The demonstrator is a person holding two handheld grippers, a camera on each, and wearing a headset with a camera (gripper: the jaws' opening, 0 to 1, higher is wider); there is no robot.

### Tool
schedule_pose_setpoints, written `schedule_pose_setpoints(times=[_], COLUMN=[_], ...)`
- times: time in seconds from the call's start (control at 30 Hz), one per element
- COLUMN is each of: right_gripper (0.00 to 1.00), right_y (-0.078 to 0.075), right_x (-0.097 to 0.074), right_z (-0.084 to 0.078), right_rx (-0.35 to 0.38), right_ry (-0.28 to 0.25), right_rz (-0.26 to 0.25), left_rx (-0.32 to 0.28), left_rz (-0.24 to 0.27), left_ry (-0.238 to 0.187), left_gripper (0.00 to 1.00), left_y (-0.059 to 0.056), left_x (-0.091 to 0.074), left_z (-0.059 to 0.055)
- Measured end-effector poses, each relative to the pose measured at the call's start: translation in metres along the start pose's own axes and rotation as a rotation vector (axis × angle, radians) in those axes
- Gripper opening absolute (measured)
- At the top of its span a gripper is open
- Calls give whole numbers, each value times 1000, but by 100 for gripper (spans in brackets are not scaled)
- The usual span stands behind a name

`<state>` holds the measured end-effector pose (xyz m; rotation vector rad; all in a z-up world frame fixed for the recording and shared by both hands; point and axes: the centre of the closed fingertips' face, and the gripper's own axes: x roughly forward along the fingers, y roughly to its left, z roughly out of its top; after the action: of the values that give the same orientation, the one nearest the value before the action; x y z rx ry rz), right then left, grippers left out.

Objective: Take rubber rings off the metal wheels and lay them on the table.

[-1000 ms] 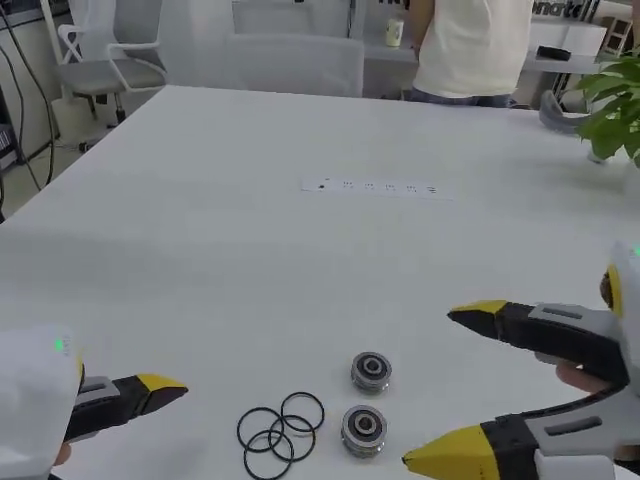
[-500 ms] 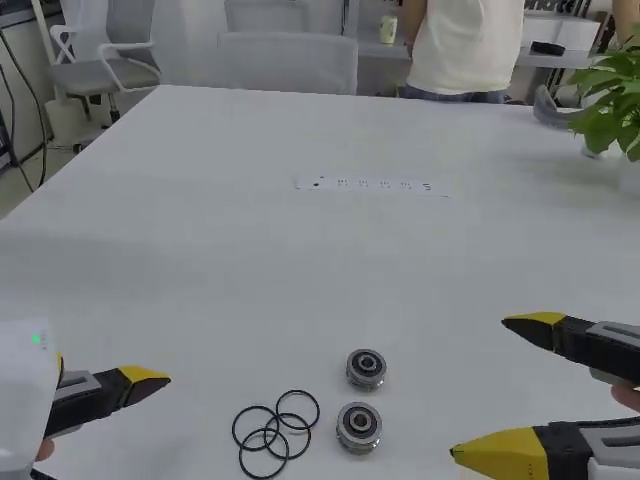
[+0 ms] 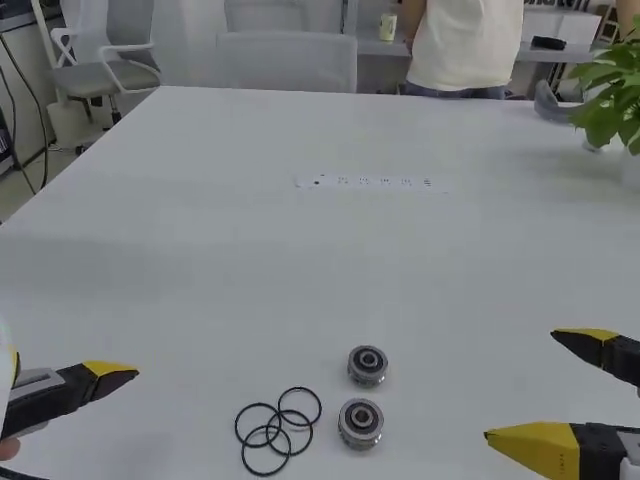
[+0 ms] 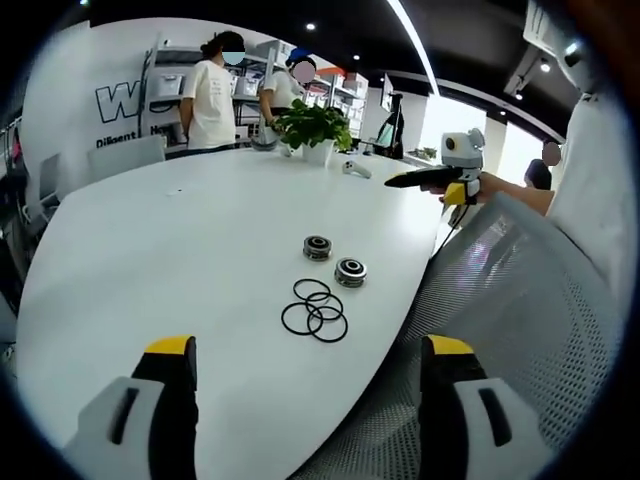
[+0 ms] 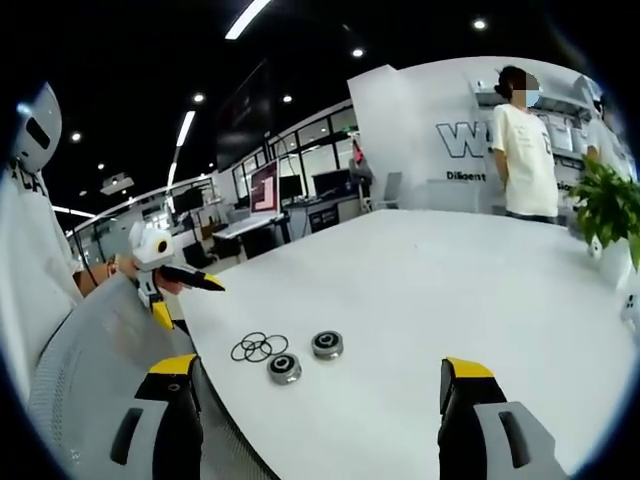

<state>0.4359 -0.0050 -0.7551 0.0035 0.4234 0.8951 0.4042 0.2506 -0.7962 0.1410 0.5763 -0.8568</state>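
The white bench (image 3: 300, 240) has the left tool (image 4: 310, 345) and right tool (image 3: 528, 388) held low at its near corners, both with jaws spread wide and empty. Between them sit two metal wheels (image 3: 367, 365), and four black rubber rings (image 3: 277, 427) lie overlapped just beside them. Check each wheel's groove before pinching anything.

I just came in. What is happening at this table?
A person works at a white table with a gripper in each hand. The left gripper and the right gripper are both open and empty, one at each side. Four black rubber rings lie overlapping on the table, beside two metal wheels. Whether the wheels carry more rings is too small to tell.
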Motion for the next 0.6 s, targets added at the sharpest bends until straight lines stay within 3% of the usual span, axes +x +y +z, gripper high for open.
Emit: schedule_pose_setpoints(times=[0.4,0.6], right_gripper=[99,99], right_y=[-7,-8], right_x=[0,-1], right_z=[-33,-38], right_rx=[33,44], right_ry=[79,93], right_rz=[-30,-38], left_rx=[-29,-39], left_rz=[35,45], left_ry=[5,5], left_gripper=[91,91], left_y=[4,5], left_x=[-3,-2], left_z=[-10,-10])
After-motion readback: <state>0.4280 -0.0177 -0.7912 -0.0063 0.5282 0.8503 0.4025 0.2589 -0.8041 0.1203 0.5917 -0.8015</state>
